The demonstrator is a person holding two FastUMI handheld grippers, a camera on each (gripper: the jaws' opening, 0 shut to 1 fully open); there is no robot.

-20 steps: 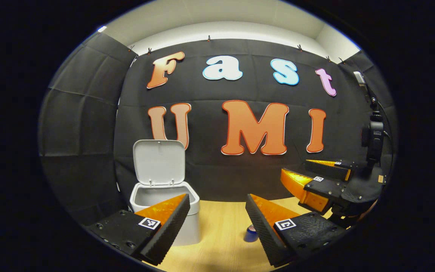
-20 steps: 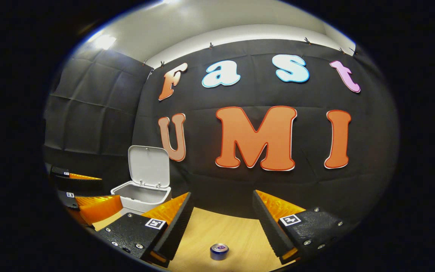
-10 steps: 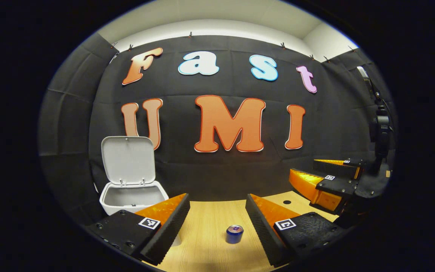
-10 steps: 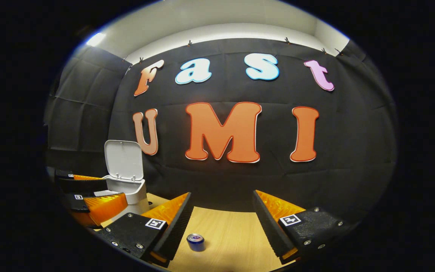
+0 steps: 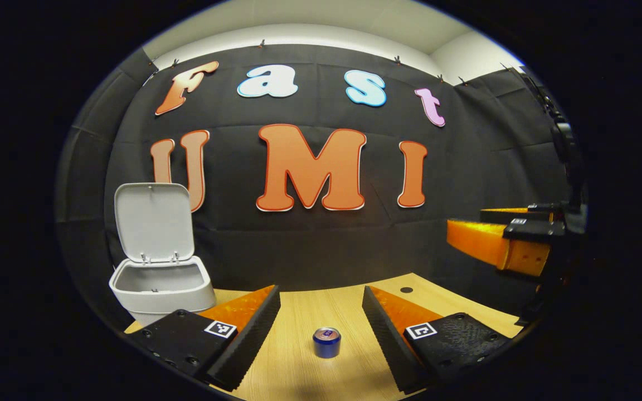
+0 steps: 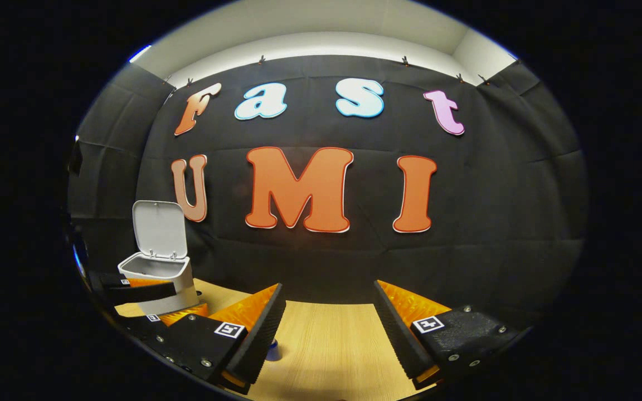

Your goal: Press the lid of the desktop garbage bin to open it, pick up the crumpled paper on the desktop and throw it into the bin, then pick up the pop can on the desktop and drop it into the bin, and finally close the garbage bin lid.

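Bin (image 5: 162, 287) on desktop (image 5: 298, 367), lid (image 5: 154, 221) raised, contents unseen, can (image 5: 326, 342) upright, left tool (image 5: 321, 303) and right tool (image 6: 329, 301) both spread, empty.

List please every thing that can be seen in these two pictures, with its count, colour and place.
White plastic desktop garbage bin: one, white, far left on the table, lid standing open.
Blue metal pop can: one, blue with a silver top, upright on the table, in line with the gap between the left claw's fingers.
Light wooden table: one, pale wood, under everything; a small dark hole near its back edge.
Left claw: one, open, empty, in front of the can.
Right claw: one, open, empty, held above the table.
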